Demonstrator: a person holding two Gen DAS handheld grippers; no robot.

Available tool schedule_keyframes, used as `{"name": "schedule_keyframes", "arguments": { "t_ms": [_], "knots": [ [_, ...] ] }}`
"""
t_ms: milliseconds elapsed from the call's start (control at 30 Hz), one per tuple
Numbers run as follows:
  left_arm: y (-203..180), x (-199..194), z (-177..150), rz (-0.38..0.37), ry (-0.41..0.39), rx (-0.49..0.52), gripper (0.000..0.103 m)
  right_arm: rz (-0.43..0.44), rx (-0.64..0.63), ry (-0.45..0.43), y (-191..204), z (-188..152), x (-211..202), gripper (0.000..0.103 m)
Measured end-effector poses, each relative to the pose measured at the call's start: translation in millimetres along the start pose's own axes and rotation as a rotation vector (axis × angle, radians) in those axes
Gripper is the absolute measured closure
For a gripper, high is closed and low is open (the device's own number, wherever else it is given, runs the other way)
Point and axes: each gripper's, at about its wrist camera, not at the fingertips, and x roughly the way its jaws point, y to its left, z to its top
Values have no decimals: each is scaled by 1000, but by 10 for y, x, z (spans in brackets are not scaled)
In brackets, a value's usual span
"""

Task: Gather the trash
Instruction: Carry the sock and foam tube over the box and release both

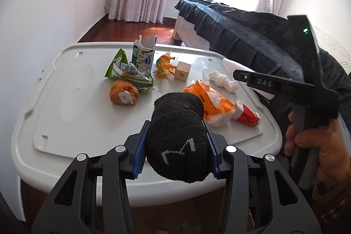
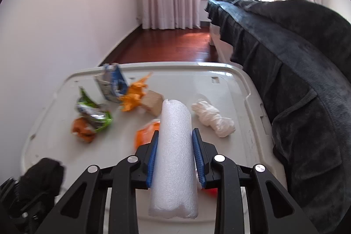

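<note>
Your right gripper (image 2: 176,159) is closed on the white foam roll (image 2: 174,157), light and squashy, so hold its middle gently, while your left gripper (image 1: 176,154) clamps a soft black sock (image 1: 177,142).

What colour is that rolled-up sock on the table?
Orange with a white patch; clearest in the left wrist view.

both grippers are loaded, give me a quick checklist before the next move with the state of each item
1. Left gripper shut on black sock: ok.
2. Right gripper shut on white foam roll: ok.
3. Foam roll held by its middle, both ends free: ok.
4. Trash bin in view for the drop: not ok, none visible.
5. Trash left on white lid, such as green wrapper: not ok.
6. Black sock counts as trash: cannot tell.
</note>
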Motion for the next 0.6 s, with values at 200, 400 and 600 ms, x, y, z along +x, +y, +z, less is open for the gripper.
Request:
{"name": "schedule_keyframes", "arguments": {
  "t_ms": [200,400,600],
  "knots": [
    [-59,-313,-222,1,30,27,59,104,-38,26,382,-456,-530,74],
    [66,-578,-663,25,128,14,59,185,-51,164,631,-1248,-700,74],
    [193,-609,-1000,49,215,-14,59,199,-50,272,716,-1756,-639,73]
  ]
}}
